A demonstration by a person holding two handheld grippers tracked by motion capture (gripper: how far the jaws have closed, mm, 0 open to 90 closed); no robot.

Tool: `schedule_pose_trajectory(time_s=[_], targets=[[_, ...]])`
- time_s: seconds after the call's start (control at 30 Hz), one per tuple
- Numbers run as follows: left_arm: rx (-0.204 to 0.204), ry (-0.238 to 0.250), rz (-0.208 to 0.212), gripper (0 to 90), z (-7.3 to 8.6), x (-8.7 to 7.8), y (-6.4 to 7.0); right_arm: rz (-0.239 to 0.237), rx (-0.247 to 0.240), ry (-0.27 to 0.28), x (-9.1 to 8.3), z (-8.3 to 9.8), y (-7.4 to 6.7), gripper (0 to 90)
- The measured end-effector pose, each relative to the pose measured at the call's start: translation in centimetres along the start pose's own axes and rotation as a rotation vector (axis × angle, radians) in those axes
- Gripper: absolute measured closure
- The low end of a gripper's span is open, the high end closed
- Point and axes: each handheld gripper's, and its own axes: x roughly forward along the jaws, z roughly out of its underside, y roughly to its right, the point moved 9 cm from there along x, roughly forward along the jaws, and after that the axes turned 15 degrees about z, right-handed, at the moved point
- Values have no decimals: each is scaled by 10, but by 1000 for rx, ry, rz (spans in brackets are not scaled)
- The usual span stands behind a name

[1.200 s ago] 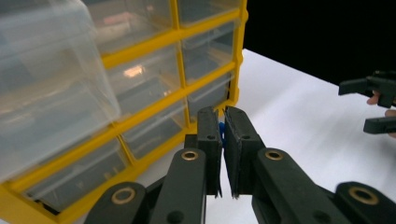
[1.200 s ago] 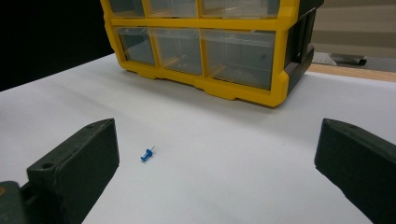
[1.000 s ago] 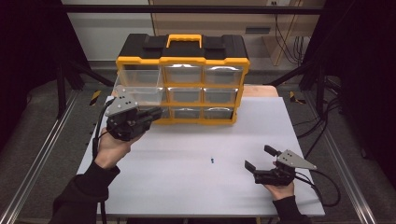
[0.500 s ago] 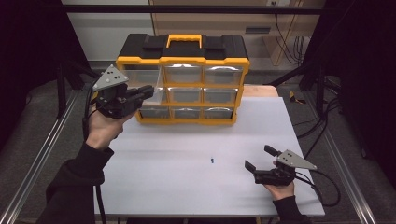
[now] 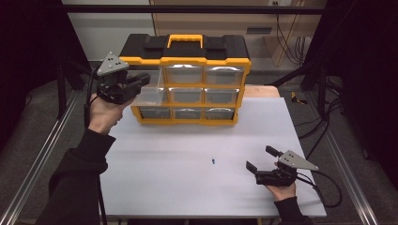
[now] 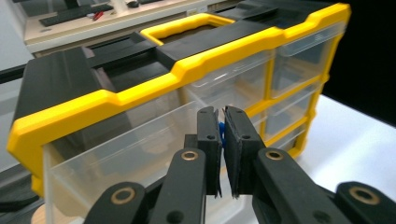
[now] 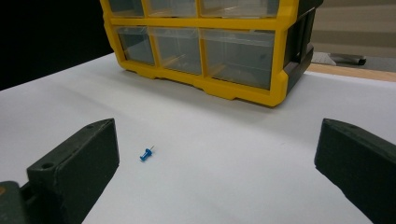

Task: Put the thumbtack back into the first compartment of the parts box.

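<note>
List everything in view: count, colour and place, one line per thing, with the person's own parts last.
organiser cabinet: one, yellow frame, black top with a yellow handle, nine clear drawers, at the far side of the table.
pulled-out drawer: one, clear, top left of the cabinet, open toward the left gripper.
pushpin on the table: one, blue, lying on the white surface in front of the right gripper.
small blue thing: one, blue, pinched between the left gripper's jaws over the open drawer; too hidden to name.
table: one, white top.
left gripper: one, black, raised at the cabinet's top left, shut on the small blue thing.
right gripper: one, black, resting low at the table's near right, jaws open.
</note>
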Motion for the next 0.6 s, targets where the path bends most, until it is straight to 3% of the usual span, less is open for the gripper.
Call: schedule_pose_trajectory(time_s=[0.13,0.3,0.37,0.6], targets=[[-17,-13,-26,844,3,4,-11,8,-17,-1,1,1,2,7],[-19,-38,-54,843,9,9,-19,3,4,-4,0,0,0,7],[-17,-60,-62,842,12,10,-22,7,-17,-2,1,1,2,7],[-60,-103,-94,798,22,13,-28,9,-31,1,0,1,3,7]])
